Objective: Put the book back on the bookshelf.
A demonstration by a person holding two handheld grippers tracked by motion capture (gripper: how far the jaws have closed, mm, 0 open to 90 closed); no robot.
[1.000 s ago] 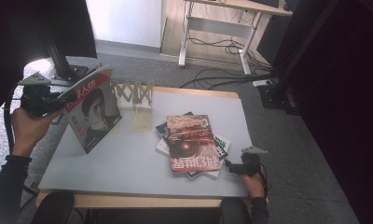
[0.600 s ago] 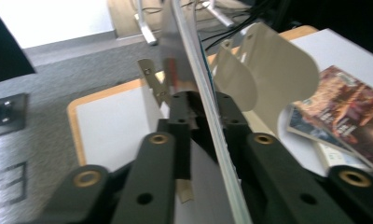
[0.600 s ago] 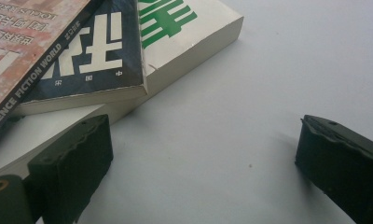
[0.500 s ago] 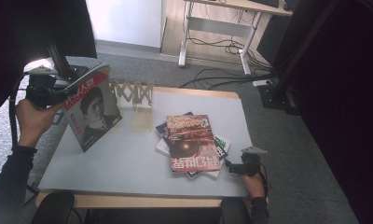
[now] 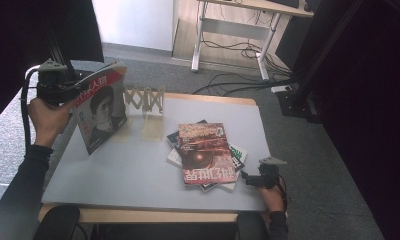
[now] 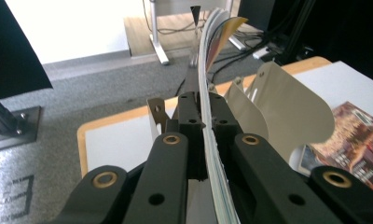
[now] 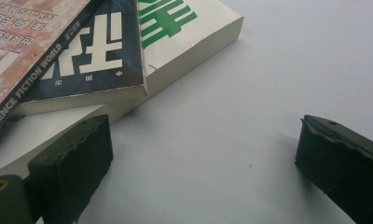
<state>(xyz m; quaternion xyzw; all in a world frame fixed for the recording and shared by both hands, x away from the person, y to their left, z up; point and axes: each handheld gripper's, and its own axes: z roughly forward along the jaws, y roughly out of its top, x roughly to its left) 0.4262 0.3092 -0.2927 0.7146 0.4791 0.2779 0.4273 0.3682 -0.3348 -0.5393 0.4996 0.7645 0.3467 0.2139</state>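
A magazine (image 5: 100, 112) with a portrait and a red title on its cover hangs tilted over the table's left edge. My left gripper (image 5: 70, 93) is shut on its upper left edge. In the left gripper view the black jaws (image 6: 204, 116) pinch the white page edges of the magazine (image 6: 213, 42). A beige accordion rack (image 5: 145, 102) stands just right of it, also seen as curved dividers (image 6: 287, 107). My right gripper (image 5: 248, 178) rests low at the front right, open, with bare table between its pads (image 7: 72, 158). It lies beside the corner of a book stack (image 5: 203, 152).
The stack has a red magazine on top, with a dark book (image 7: 96, 60) and a white, green-lettered book (image 7: 184, 32) under it. The grey table top (image 5: 118, 175) has a wooden rim. Carpet, cables and a desk frame (image 5: 228, 37) lie beyond.
My left gripper has carried the magazine a little up and toward the rack. The right gripper and the book stack have stayed where they were.
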